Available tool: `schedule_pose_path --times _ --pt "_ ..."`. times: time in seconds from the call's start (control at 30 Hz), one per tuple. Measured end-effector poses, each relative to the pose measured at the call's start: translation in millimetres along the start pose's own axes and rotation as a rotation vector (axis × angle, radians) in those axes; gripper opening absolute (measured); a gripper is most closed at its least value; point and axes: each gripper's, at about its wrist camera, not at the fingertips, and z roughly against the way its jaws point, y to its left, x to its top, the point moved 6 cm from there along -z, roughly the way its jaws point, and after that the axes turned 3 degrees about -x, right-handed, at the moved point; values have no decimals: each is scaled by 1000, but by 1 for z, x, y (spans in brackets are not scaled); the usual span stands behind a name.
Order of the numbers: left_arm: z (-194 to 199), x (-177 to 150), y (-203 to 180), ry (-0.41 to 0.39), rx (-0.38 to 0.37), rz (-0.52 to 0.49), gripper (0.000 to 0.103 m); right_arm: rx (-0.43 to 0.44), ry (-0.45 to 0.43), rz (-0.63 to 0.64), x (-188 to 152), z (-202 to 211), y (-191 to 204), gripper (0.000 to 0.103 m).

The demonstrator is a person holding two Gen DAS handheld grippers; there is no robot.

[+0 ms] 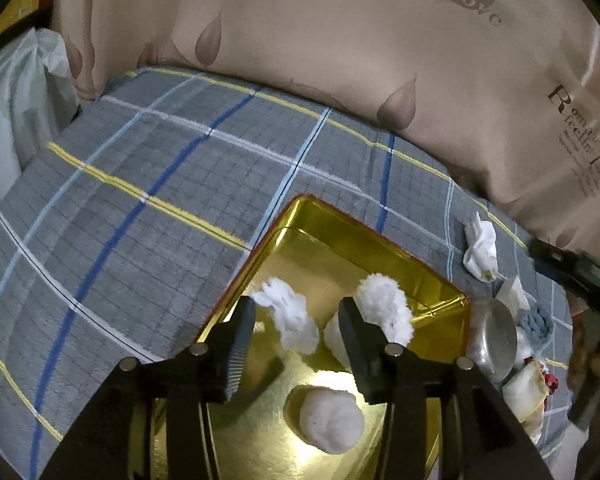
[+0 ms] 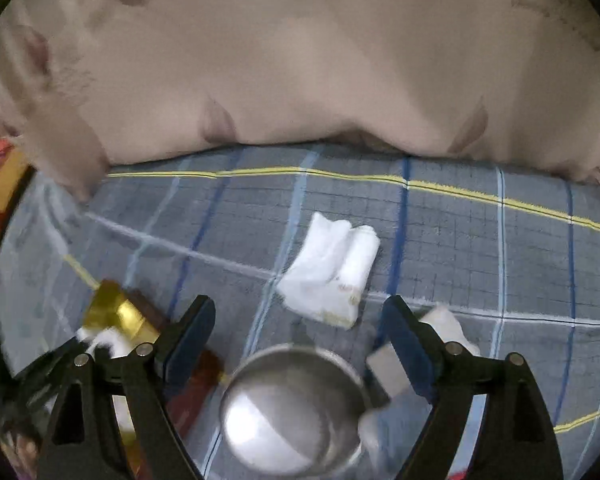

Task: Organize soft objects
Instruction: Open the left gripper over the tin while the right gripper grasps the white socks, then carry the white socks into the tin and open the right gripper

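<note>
Both jaws parted, left gripper (image 1: 296, 332) over gold tin (image 1: 340, 240), empty

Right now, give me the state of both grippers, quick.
Left gripper: open, nothing held, over the gold tin.
Right gripper: open, nothing held, above the metal cup.

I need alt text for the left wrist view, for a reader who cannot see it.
The open left gripper hangs over a gold tin that holds white cotton balls and crumpled tissue. The tin sits on a grey checked blanket, with a beige pillow behind.
</note>
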Motion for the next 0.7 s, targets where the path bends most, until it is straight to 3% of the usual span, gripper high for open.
schedule_pose_path --times 0.17,0.37,0.47,0.5,0.6,0.63,0.7 --pt "13 -6 -5 -1 3 -34 45 -13 39 -65 13 -30 -5 84" --pt "35 -12 -8 -36 -56 -15 46 -64 85 -77 15 -51 -6 82" --pt "43 -15 -10 -44 -74 -3 46 -53 111 -84 12 -63 -5 65" --pt "46 -17 -11 -45 -76 0 46 -68 124 -86 10 -66 -8 50" --pt "55 -24 -11 -49 -74 1 46 -73 111 -70 7 -67 -12 25" --pt "60 -28 -10 -53 -67 -2 46 -62 95 -64 8 -62 -12 19" --pt "67 -34 -7 -58 -53 -5 46 -35 61 -60 9 -51 -13 17"
